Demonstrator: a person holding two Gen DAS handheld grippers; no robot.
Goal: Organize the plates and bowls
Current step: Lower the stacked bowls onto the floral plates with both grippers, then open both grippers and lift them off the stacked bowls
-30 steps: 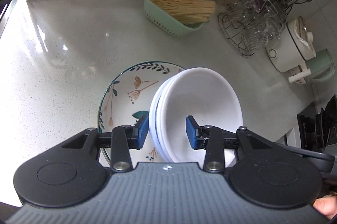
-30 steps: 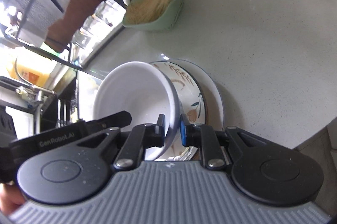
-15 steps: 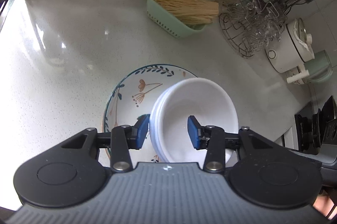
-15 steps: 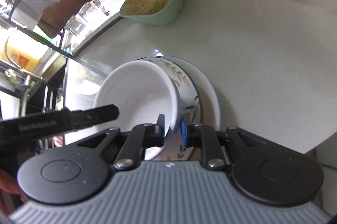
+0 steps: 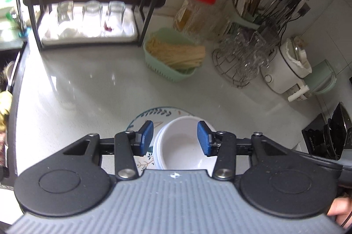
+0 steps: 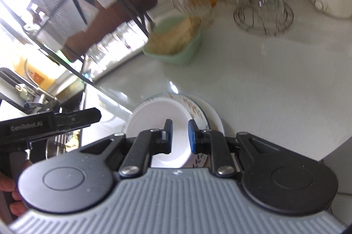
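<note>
Left claw (image 5: 175,137) is hanging above the stack, jaws opening, blue pads standing apart with nothing pressed between them; white bowls (image 5: 182,147) are showing in the gap below, not touched. Right claw (image 6: 179,136) is showing a narrow gap between its pads, nothing gripped, the bowl rim lying below and behind it rather than pinched.

White bowls are sitting nested inside the floral plate (image 5: 154,113), shifted toward its right side in the left wrist view. In the right wrist view the floral plate (image 6: 193,105) is resting on a plain white plate (image 6: 216,122) underneath. Whole stack is sitting on the pale tabletop (image 5: 88,89), near its front edge.

Behind, well apart from the stack: green basket (image 5: 173,58) holding pale sticks, jar with red lid (image 5: 195,9), wire rack of glasses (image 5: 239,60), white cooker (image 5: 286,67). Black rack with a white tray of upturned glasses (image 5: 88,23) is standing at back left.

Left claw body is also showing at the left edge of the right wrist view, a hand (image 6: 15,196) gripping its handle. Both views are blurry.
</note>
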